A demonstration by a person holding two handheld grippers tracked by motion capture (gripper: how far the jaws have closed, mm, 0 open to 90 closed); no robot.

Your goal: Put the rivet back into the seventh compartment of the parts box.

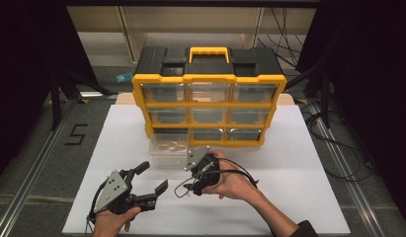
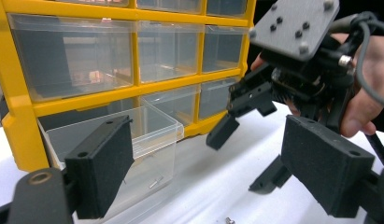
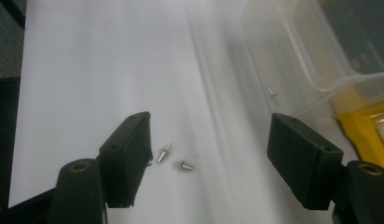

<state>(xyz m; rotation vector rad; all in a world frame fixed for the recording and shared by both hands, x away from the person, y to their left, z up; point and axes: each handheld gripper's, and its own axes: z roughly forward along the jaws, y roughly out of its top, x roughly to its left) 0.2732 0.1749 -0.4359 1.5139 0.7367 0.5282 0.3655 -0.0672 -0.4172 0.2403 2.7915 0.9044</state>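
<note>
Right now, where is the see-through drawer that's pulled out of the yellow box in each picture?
High view: the clear drawer sits in the middle, sticking out of the bottom-left slot, just left of the right gripper.
Left gripper view: lower left, behind the near left jaw.
Right gripper view: upper right, lying slantwise.
Shared landmark: the yellow organizer that the drawer sticks out of.

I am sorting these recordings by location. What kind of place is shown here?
Probably a lab or workshop set up for recording. A yellow parts cabinet stands on a white table, with one clear drawer pulled out and small screws lying on the table. Loose cables run across the floor.
</note>
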